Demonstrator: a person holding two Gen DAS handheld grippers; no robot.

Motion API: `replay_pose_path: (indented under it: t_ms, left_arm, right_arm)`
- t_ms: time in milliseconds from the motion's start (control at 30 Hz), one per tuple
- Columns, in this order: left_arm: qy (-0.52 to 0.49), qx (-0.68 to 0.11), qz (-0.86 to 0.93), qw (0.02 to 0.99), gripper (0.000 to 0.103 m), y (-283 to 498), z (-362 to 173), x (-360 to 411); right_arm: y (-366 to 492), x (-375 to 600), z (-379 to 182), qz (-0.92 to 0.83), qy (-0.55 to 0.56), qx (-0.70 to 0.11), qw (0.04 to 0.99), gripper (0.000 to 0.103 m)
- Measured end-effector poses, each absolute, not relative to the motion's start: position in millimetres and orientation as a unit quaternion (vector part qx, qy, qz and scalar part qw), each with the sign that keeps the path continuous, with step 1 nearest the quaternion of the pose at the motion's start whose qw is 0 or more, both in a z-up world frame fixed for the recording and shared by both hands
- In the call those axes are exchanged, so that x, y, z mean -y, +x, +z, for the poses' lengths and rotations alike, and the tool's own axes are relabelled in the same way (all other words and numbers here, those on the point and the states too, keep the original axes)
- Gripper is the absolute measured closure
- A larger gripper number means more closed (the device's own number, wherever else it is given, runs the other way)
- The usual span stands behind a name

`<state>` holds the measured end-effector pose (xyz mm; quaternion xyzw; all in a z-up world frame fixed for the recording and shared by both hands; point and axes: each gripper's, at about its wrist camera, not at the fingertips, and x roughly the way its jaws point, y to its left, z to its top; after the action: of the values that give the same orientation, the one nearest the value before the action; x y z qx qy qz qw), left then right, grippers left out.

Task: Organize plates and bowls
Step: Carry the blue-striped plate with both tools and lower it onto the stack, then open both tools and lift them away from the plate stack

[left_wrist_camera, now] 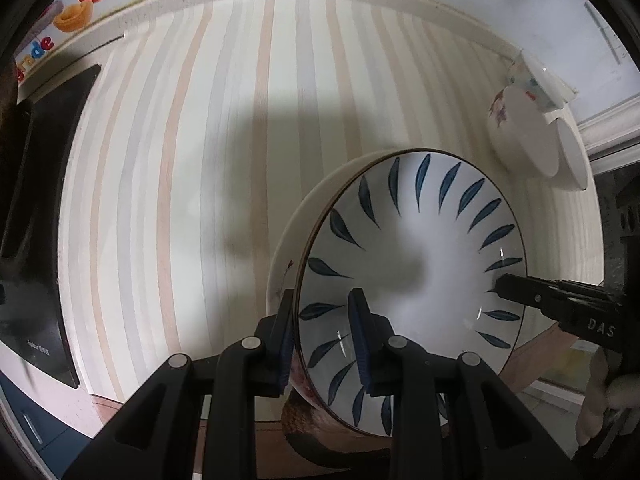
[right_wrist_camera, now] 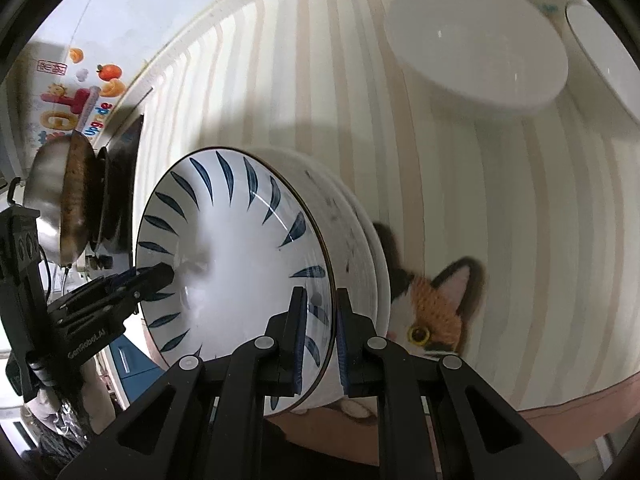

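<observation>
The task looks partly done. A leaf-pattern bowl (left_wrist_camera: 412, 280) already sits on top of a stack of other dishes (right_wrist_camera: 360, 240) (I cannot count how many are under it, but at least two rims show), and both grippers carry this whole stack above the striped table (left_wrist_camera: 200, 160). Near the far edge of the table a white bowl (right_wrist_camera: 476, 52) stands beside another white dish (right_wrist_camera: 600, 40), which touches a small bowl with coloured dots (left_wrist_camera: 536, 84). My judgement is that the held stack must still be set down, perhaps near or on these white dishes, and that the loose pieces are still to be sorted.

The left gripper (left_wrist_camera: 324, 340) has its fingers nearly closed on the rim of the stack: one blue pad (left_wrist_camera: 360, 340) lies inside the leaf-pattern bowl and the other is outside, against the wall of the dishes under it. The right gripper (right_wrist_camera: 320, 340) holds the opposite side of the rim in the same way, with its fingers also almost closed, one pad inside and one outside. Both grips look firm.

A cat picture (right_wrist_camera: 436, 312) on the tablecloth shows just beyond the stack, and a metal pot (right_wrist_camera: 52, 200) stands on a dark stove at the side.
</observation>
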<state>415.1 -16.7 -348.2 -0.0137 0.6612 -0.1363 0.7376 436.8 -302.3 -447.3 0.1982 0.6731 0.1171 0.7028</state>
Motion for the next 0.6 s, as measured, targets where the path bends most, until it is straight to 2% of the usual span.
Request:
replay_pose_path:
  t_ms: [600]
  left_arm:
    - [-0.001,-0.683,-0.131,0.718,0.079,426.8,-368.1,27.6]
  right_arm:
    - [447.6,278.3,-467.0,0.095,0.177,-0.683,0.702,0.085]
